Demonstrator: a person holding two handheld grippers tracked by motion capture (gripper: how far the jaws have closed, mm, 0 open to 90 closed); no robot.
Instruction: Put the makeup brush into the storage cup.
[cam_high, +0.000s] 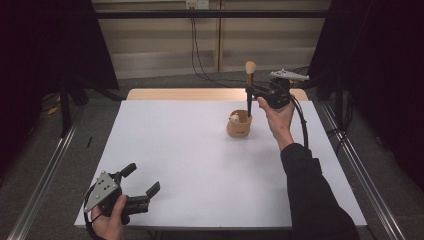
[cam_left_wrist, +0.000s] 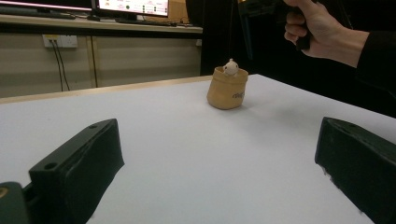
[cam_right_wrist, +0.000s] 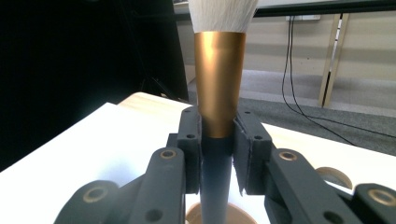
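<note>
Nearest the person, the left tool (cam_high: 136, 189) rests idle on the white counter (cam_high: 200, 165) with its jaws wide apart. Farther off, the right tool (cam_high: 251, 91) is clamped on a makeup brush (cam_high: 249, 80), held upright just above the small tan pouch (cam_high: 239, 125). One brush head (cam_left_wrist: 229, 67) already sits inside; lowering and release remain

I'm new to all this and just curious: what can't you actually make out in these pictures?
- Brush: right gripper view, bristle tip cut off by the top edge.
- Pouch: left gripper view, its dark lettering is too small to read.
- Pouch contents: high view, the wall hides all but a pale tip.
</note>
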